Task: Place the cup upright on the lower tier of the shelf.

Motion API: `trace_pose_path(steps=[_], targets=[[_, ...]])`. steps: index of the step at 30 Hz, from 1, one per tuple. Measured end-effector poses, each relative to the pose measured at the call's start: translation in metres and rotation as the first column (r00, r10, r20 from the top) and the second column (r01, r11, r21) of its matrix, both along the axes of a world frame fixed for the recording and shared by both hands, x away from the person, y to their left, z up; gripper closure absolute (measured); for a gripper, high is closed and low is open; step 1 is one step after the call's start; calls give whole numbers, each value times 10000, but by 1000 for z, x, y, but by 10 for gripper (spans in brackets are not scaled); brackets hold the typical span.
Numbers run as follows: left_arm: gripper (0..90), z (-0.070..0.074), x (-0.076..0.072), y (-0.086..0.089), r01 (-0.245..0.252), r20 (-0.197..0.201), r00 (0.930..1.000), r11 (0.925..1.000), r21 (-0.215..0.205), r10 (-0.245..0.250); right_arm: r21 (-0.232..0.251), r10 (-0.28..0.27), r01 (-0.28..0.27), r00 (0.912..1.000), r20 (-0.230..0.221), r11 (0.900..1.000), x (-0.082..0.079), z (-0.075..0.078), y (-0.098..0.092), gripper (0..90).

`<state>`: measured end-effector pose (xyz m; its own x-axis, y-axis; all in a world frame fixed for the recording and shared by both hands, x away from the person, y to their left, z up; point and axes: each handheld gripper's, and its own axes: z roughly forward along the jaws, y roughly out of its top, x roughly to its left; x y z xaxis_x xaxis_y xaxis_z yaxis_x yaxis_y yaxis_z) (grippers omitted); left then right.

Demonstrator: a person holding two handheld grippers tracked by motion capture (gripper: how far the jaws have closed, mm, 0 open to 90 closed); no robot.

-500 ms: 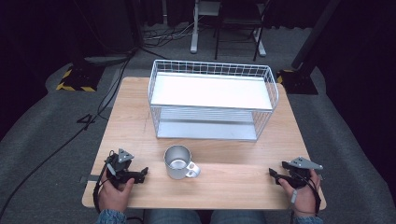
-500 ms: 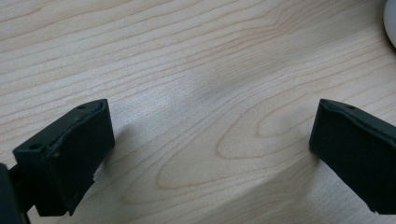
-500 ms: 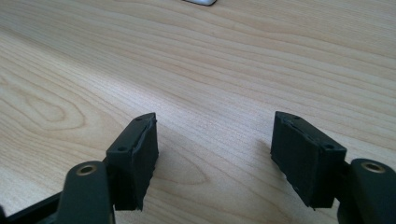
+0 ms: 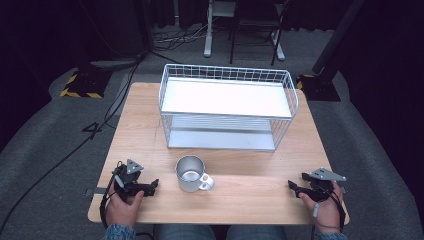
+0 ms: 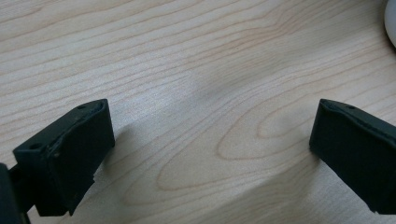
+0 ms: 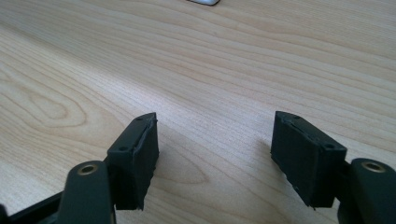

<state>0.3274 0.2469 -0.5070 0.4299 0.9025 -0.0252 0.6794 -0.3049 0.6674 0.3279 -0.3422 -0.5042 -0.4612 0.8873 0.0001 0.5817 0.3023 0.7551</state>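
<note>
A metal mug (image 4: 190,173) with a handle stands upright near the table's front middle, in front of a white wire basket rack (image 4: 227,106). In the high view my left gripper (image 4: 153,185) rests on the wood at the front left, pointing toward the mug, a short gap away. My right gripper (image 4: 292,186) lies at the front right, pointing left. In the left gripper view the jaws stand wide apart (image 5: 210,140) over bare wood. The right gripper view also has its jaws apart (image 6: 215,144) with nothing between them.
The wooden table (image 4: 140,125) ends close behind both hands at its front edge. The rack takes up the back half. Cables (image 4: 65,150) run over the grey floor at the left, and chair and stand legs (image 4: 240,35) are behind the table.
</note>
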Motion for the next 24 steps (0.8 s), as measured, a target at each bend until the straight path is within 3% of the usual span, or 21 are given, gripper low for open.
trace_pose_path(steps=[9, 15, 24], targets=[[4, 0, 0, 0, -25, 3, 10000, 10000, -4, 25, 6, 20, -20, 10000, -4, 10000, 0, 0, 0, 328], [4, 0, 0, 0, -22, 0, 10000, 10000, -6, 22, 198, 240, -241, 9997, 32, 9995, -1, 1, 0, 400], [3, 0, 0, 0, -27, -7, 10000, 10000, -2, 27, 970, 533, -562, 9981, 325, 9937, -17, 30, 12, 427]])
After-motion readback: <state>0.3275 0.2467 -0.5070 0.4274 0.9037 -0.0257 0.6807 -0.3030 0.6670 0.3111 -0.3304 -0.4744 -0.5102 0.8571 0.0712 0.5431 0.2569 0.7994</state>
